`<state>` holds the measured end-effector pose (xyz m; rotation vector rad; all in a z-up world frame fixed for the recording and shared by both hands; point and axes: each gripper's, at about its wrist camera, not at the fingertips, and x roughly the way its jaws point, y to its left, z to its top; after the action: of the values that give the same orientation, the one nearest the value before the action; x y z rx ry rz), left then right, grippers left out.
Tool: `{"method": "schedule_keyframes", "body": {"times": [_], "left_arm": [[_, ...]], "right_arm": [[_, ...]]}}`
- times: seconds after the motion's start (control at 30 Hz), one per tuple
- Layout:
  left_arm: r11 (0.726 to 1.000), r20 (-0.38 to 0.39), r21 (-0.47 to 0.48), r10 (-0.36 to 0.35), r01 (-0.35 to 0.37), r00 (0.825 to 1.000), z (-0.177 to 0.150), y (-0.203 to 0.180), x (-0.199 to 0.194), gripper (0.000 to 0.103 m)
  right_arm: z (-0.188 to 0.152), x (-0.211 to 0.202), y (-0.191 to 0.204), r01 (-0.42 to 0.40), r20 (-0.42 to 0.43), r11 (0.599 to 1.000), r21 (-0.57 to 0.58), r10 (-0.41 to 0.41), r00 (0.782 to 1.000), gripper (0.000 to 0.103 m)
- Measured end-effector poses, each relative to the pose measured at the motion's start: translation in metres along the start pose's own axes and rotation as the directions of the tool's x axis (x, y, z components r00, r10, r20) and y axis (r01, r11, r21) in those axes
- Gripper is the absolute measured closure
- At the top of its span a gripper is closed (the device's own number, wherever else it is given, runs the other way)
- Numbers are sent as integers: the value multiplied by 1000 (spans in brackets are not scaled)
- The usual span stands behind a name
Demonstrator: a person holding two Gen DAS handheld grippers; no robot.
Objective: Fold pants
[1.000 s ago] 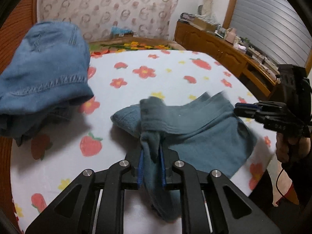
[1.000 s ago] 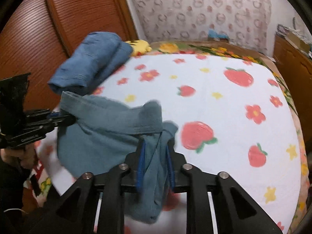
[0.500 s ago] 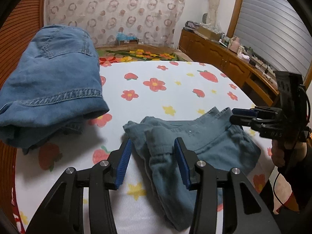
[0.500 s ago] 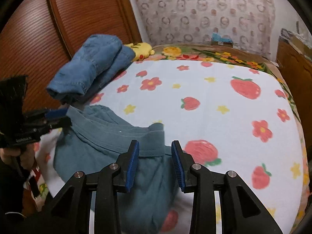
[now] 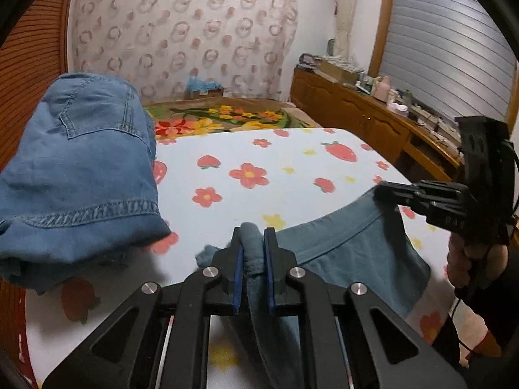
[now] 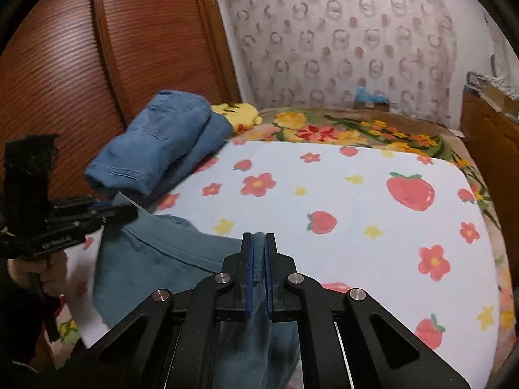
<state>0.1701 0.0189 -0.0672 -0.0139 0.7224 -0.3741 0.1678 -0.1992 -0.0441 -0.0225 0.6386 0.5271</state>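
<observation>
Grey-blue pants [image 5: 350,253] hang stretched between my two grippers above the near edge of the bed; they also show in the right wrist view [image 6: 155,259]. My left gripper [image 5: 252,240] is shut on a bunched end of the waistband. My right gripper [image 6: 259,246] is shut on the other end of the waistband. Each gripper shows in the other's view: the right one [image 5: 382,191] at the pants' far corner, the left one [image 6: 129,214] likewise. The legs hang down out of sight below the fingers.
A folded stack of blue denim [image 5: 74,175] lies at the bed's left side, also in the right wrist view [image 6: 159,146]. The strawberry-and-flower sheet [image 5: 259,168] covers the bed. A wooden cabinet [image 5: 363,120] stands to the right, a wooden panel [image 6: 97,64] to the left.
Half a second ago both grippers were open over the pants lying on the bed. Now both have shut on the waistband ends and lifted it taut between them.
</observation>
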Motion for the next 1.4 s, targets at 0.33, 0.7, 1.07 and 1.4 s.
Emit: {"method": "schedule_keyframes", "body": {"times": [0.33, 0.7, 1.07, 1.4], "left_arm": [[999, -86, -5, 51, -52, 995, -12, 10, 23, 65], [999, -102, -14, 48, -50, 994, -36, 3, 3, 26], [996, -154, -7, 90, -93, 984, -52, 5, 20, 25], [996, -164, 0, 89, -91, 982, -48, 4, 22, 22]], "right_arm": [[7, 24, 0, 74, -131, 997, 1, -74, 989, 72], [-25, -13, 2, 35, -158, 999, 11, -33, 987, 49], [-31, -4, 3, 68, -194, 998, 13, -65, 979, 49], [-29, 14, 8, 72, -199, 997, 8, -69, 978, 49]]}}
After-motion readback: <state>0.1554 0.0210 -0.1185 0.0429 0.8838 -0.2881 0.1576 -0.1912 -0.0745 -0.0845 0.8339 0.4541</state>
